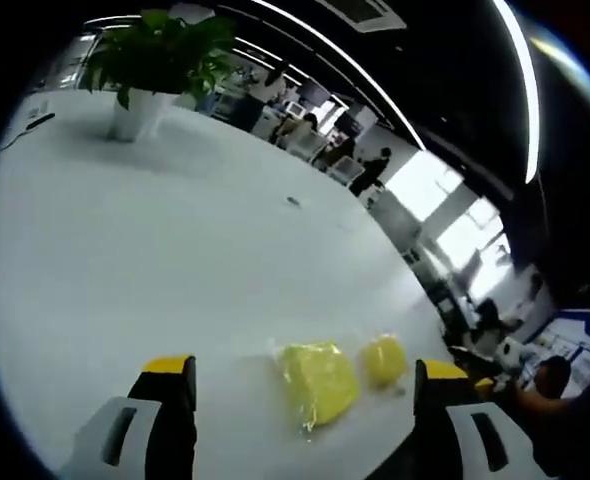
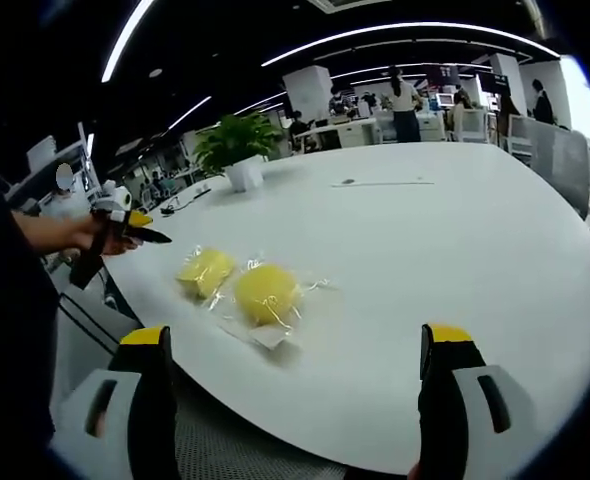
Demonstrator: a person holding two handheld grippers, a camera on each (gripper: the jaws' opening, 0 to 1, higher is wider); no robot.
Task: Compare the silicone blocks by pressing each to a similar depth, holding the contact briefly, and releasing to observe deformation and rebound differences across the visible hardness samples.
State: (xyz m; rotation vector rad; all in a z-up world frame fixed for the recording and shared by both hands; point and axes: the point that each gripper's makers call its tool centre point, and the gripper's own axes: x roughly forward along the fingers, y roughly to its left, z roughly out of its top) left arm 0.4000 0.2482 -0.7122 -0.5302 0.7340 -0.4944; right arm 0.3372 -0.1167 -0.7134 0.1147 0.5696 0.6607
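Two yellow blocks [image 2: 207, 271] [image 2: 266, 293], plastic-wrapped, lie side by side near the white bench's [image 2: 425, 260] edge; probably soft, slippery, best pressed top-centre. Both tools [image 1: 300, 385] [image 2: 293, 365] hover open, apart from them.

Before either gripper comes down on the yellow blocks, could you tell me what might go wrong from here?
1. Both yellow blocks lie in loose clear wrappers on the smooth white table, so a press could make them slide instead of compress.
2. They sit near the table edge, where a skewed push might tip one off.
3. The left gripper is off beyond the edge and the right gripper is open and apart from them, so matching press depths may be difficult.
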